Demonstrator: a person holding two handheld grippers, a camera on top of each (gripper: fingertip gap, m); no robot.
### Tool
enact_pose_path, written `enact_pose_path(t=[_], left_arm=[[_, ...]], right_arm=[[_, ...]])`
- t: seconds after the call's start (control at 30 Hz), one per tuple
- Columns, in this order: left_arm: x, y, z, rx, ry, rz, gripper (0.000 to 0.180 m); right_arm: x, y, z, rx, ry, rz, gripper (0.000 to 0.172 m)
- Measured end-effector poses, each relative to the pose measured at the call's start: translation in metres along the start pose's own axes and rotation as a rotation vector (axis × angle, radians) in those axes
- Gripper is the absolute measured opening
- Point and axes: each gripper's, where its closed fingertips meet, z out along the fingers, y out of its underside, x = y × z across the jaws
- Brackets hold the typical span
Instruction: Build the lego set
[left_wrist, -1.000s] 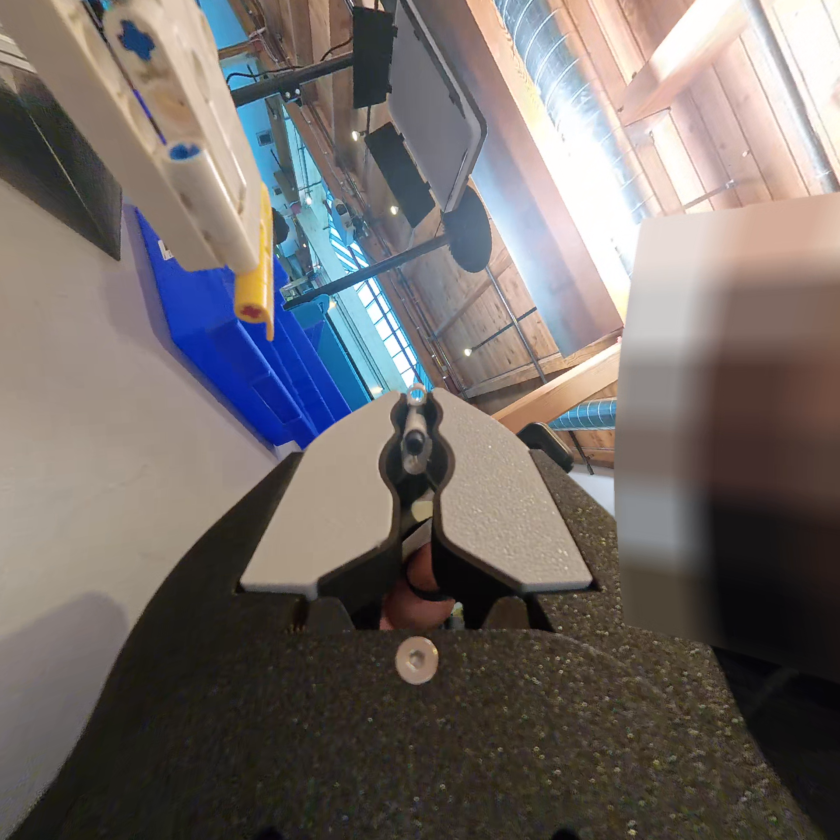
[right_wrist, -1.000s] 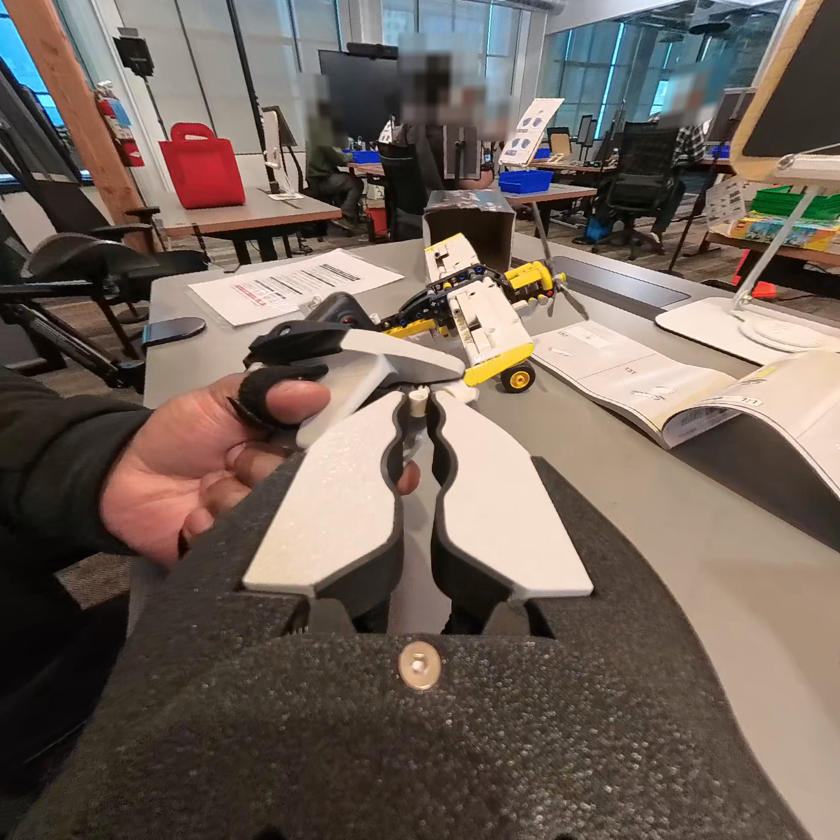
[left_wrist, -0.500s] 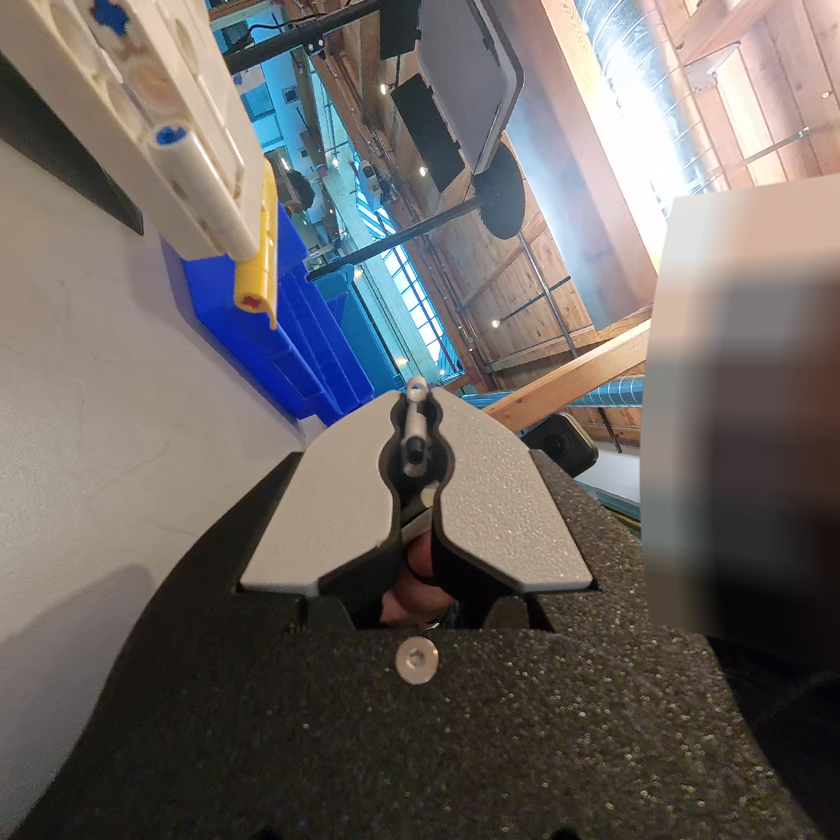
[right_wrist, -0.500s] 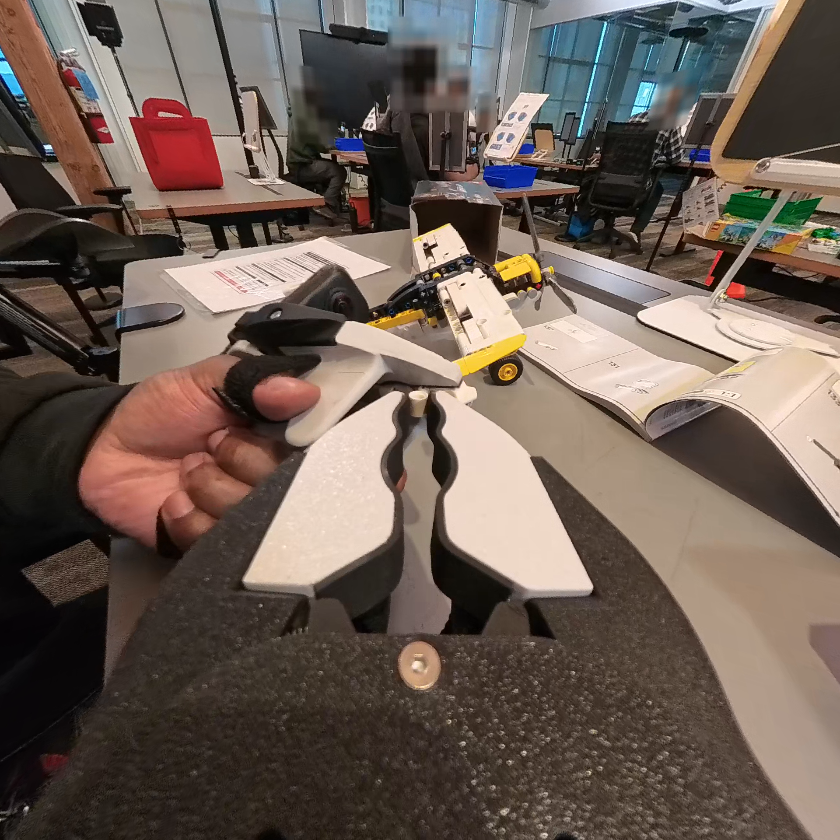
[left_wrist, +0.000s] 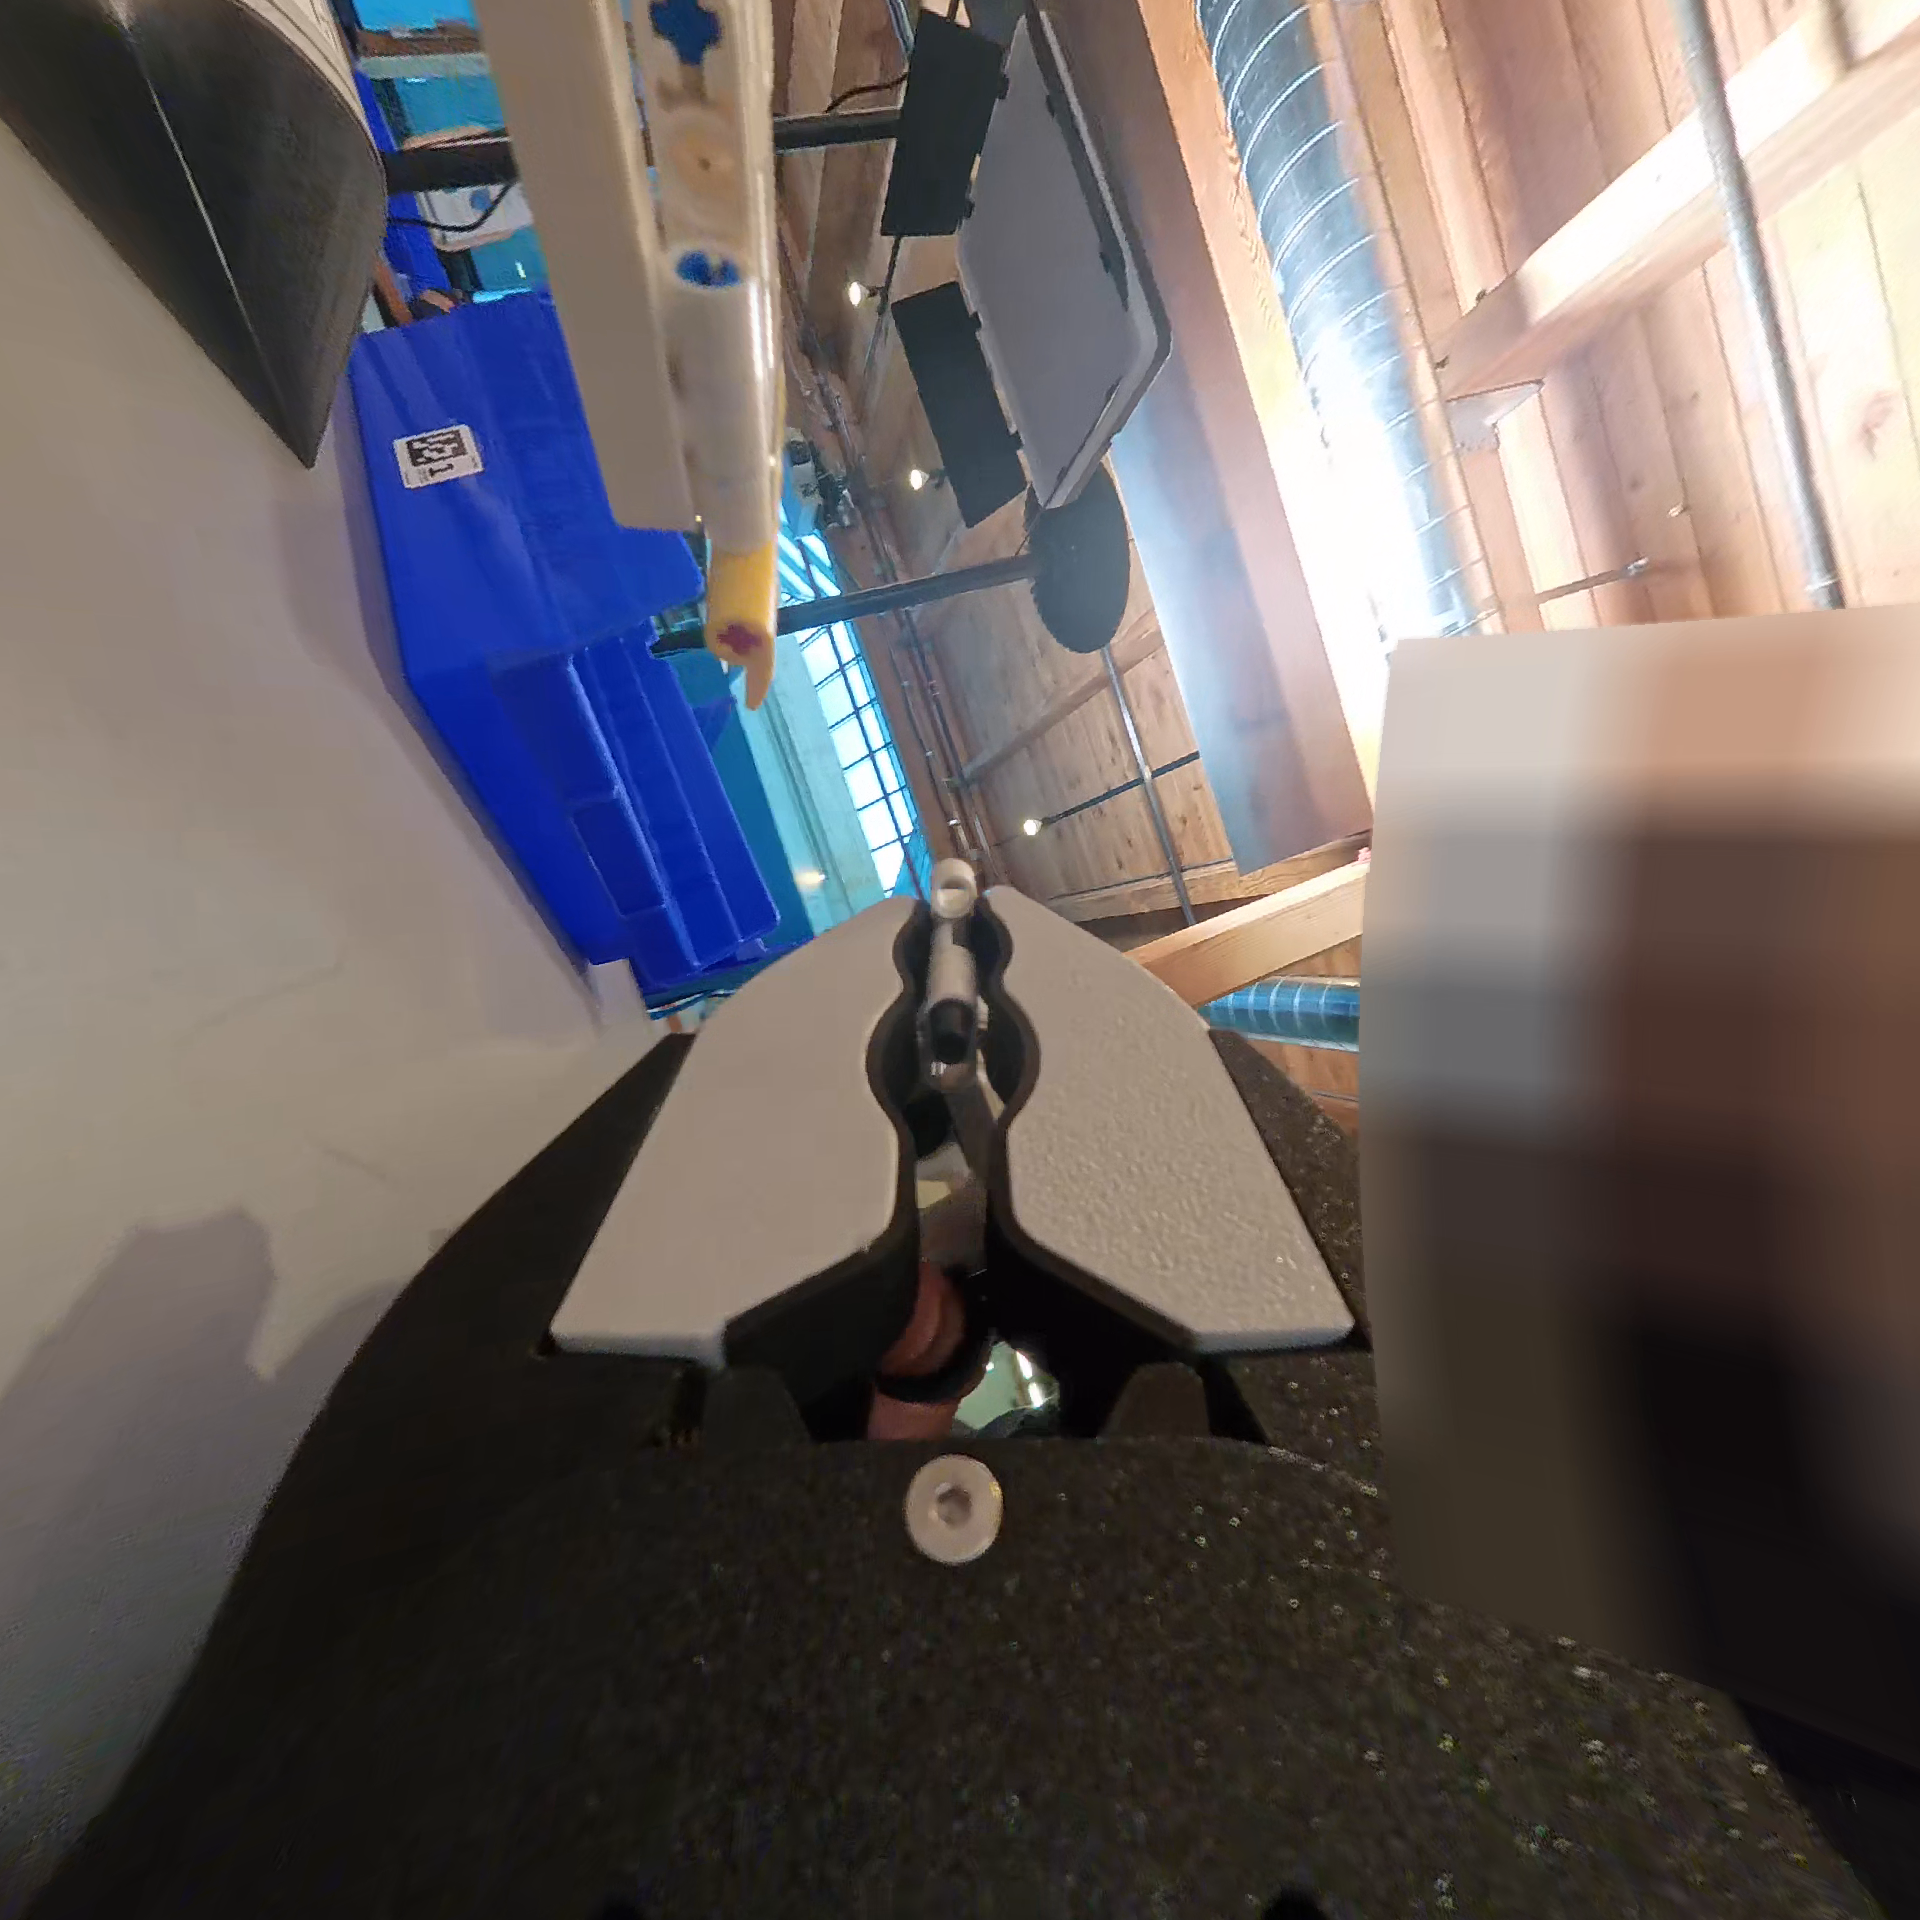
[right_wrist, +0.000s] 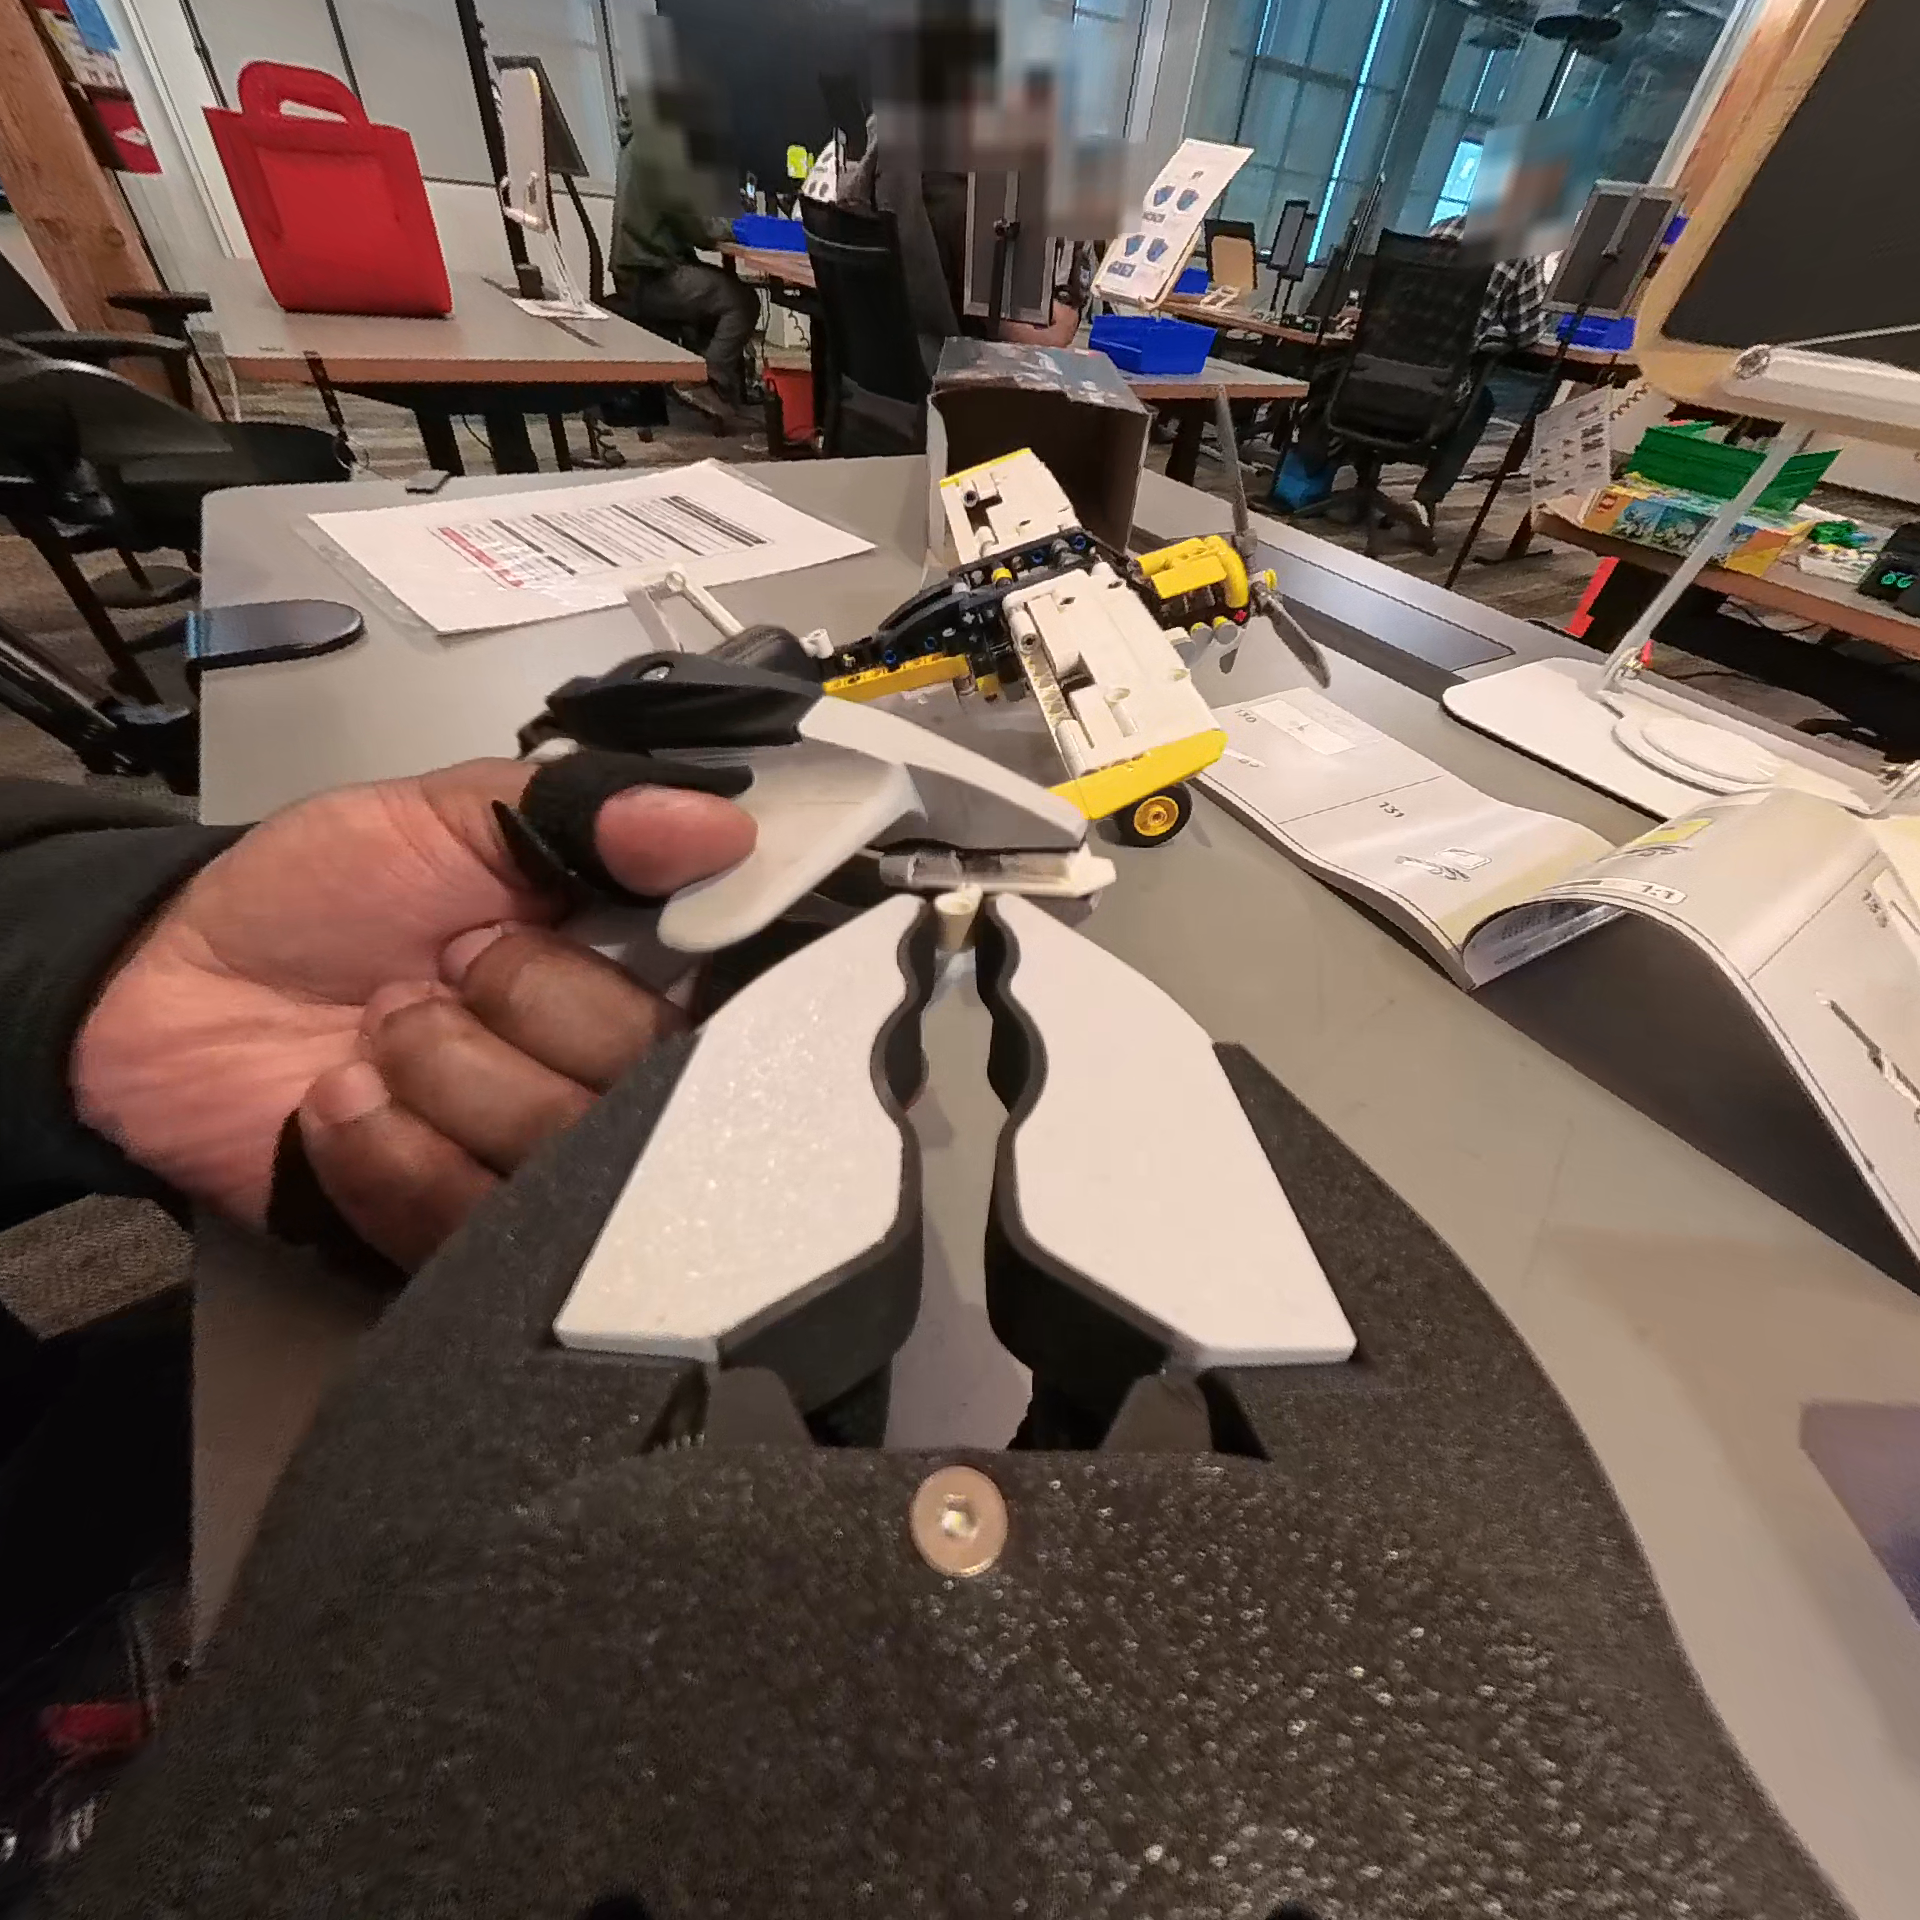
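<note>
My left gripper (left_wrist: 951, 912) is shut on a thin grey and white toy part (left_wrist: 948, 971) that sticks out past its tips. In the right wrist view a hand (right_wrist: 364, 987) holds this left gripper (right_wrist: 1075, 847), and the part (right_wrist: 987, 868) lies level between its fingers. My right gripper (right_wrist: 954, 914) is shut on a small cream peg (right_wrist: 954, 923). The peg's tip stands right under the held part. A white and yellow toy plane (right_wrist: 1081, 665) stands on the grey table (right_wrist: 1351, 1195) behind them. Its wing (left_wrist: 707, 312) shows at the top of the left wrist view.
An open instruction booklet (right_wrist: 1455, 831) lies to the right, with a white lamp base (right_wrist: 1662, 727) behind it. A printed sheet (right_wrist: 592, 540) and a dark open box (right_wrist: 1039, 416) lie farther back. A blue bin (left_wrist: 540, 644) shows in the left wrist view. My left and right fingertips are right by each other.
The left gripper has turned and moved, so the plane's wing has shifted right in its view. The peg and the held part have come closer together. Both grasps hold as before.
</note>
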Motion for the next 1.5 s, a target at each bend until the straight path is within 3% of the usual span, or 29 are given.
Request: enact_pose_path(t=[0.77,1.5], left_arm=[[0.0,0.007,0.002,-0.033,-0.001,0.026,0.007],[0.003,0.009,0.002,-0.052,-0.091,0.21,0.007]], right_arm=[[-0.002,0.003,0.001,-0.013,0.001,-0.002,0.007],[-0.001,0.0,-0.002,0.005,0.005,-0.01,0.007]])
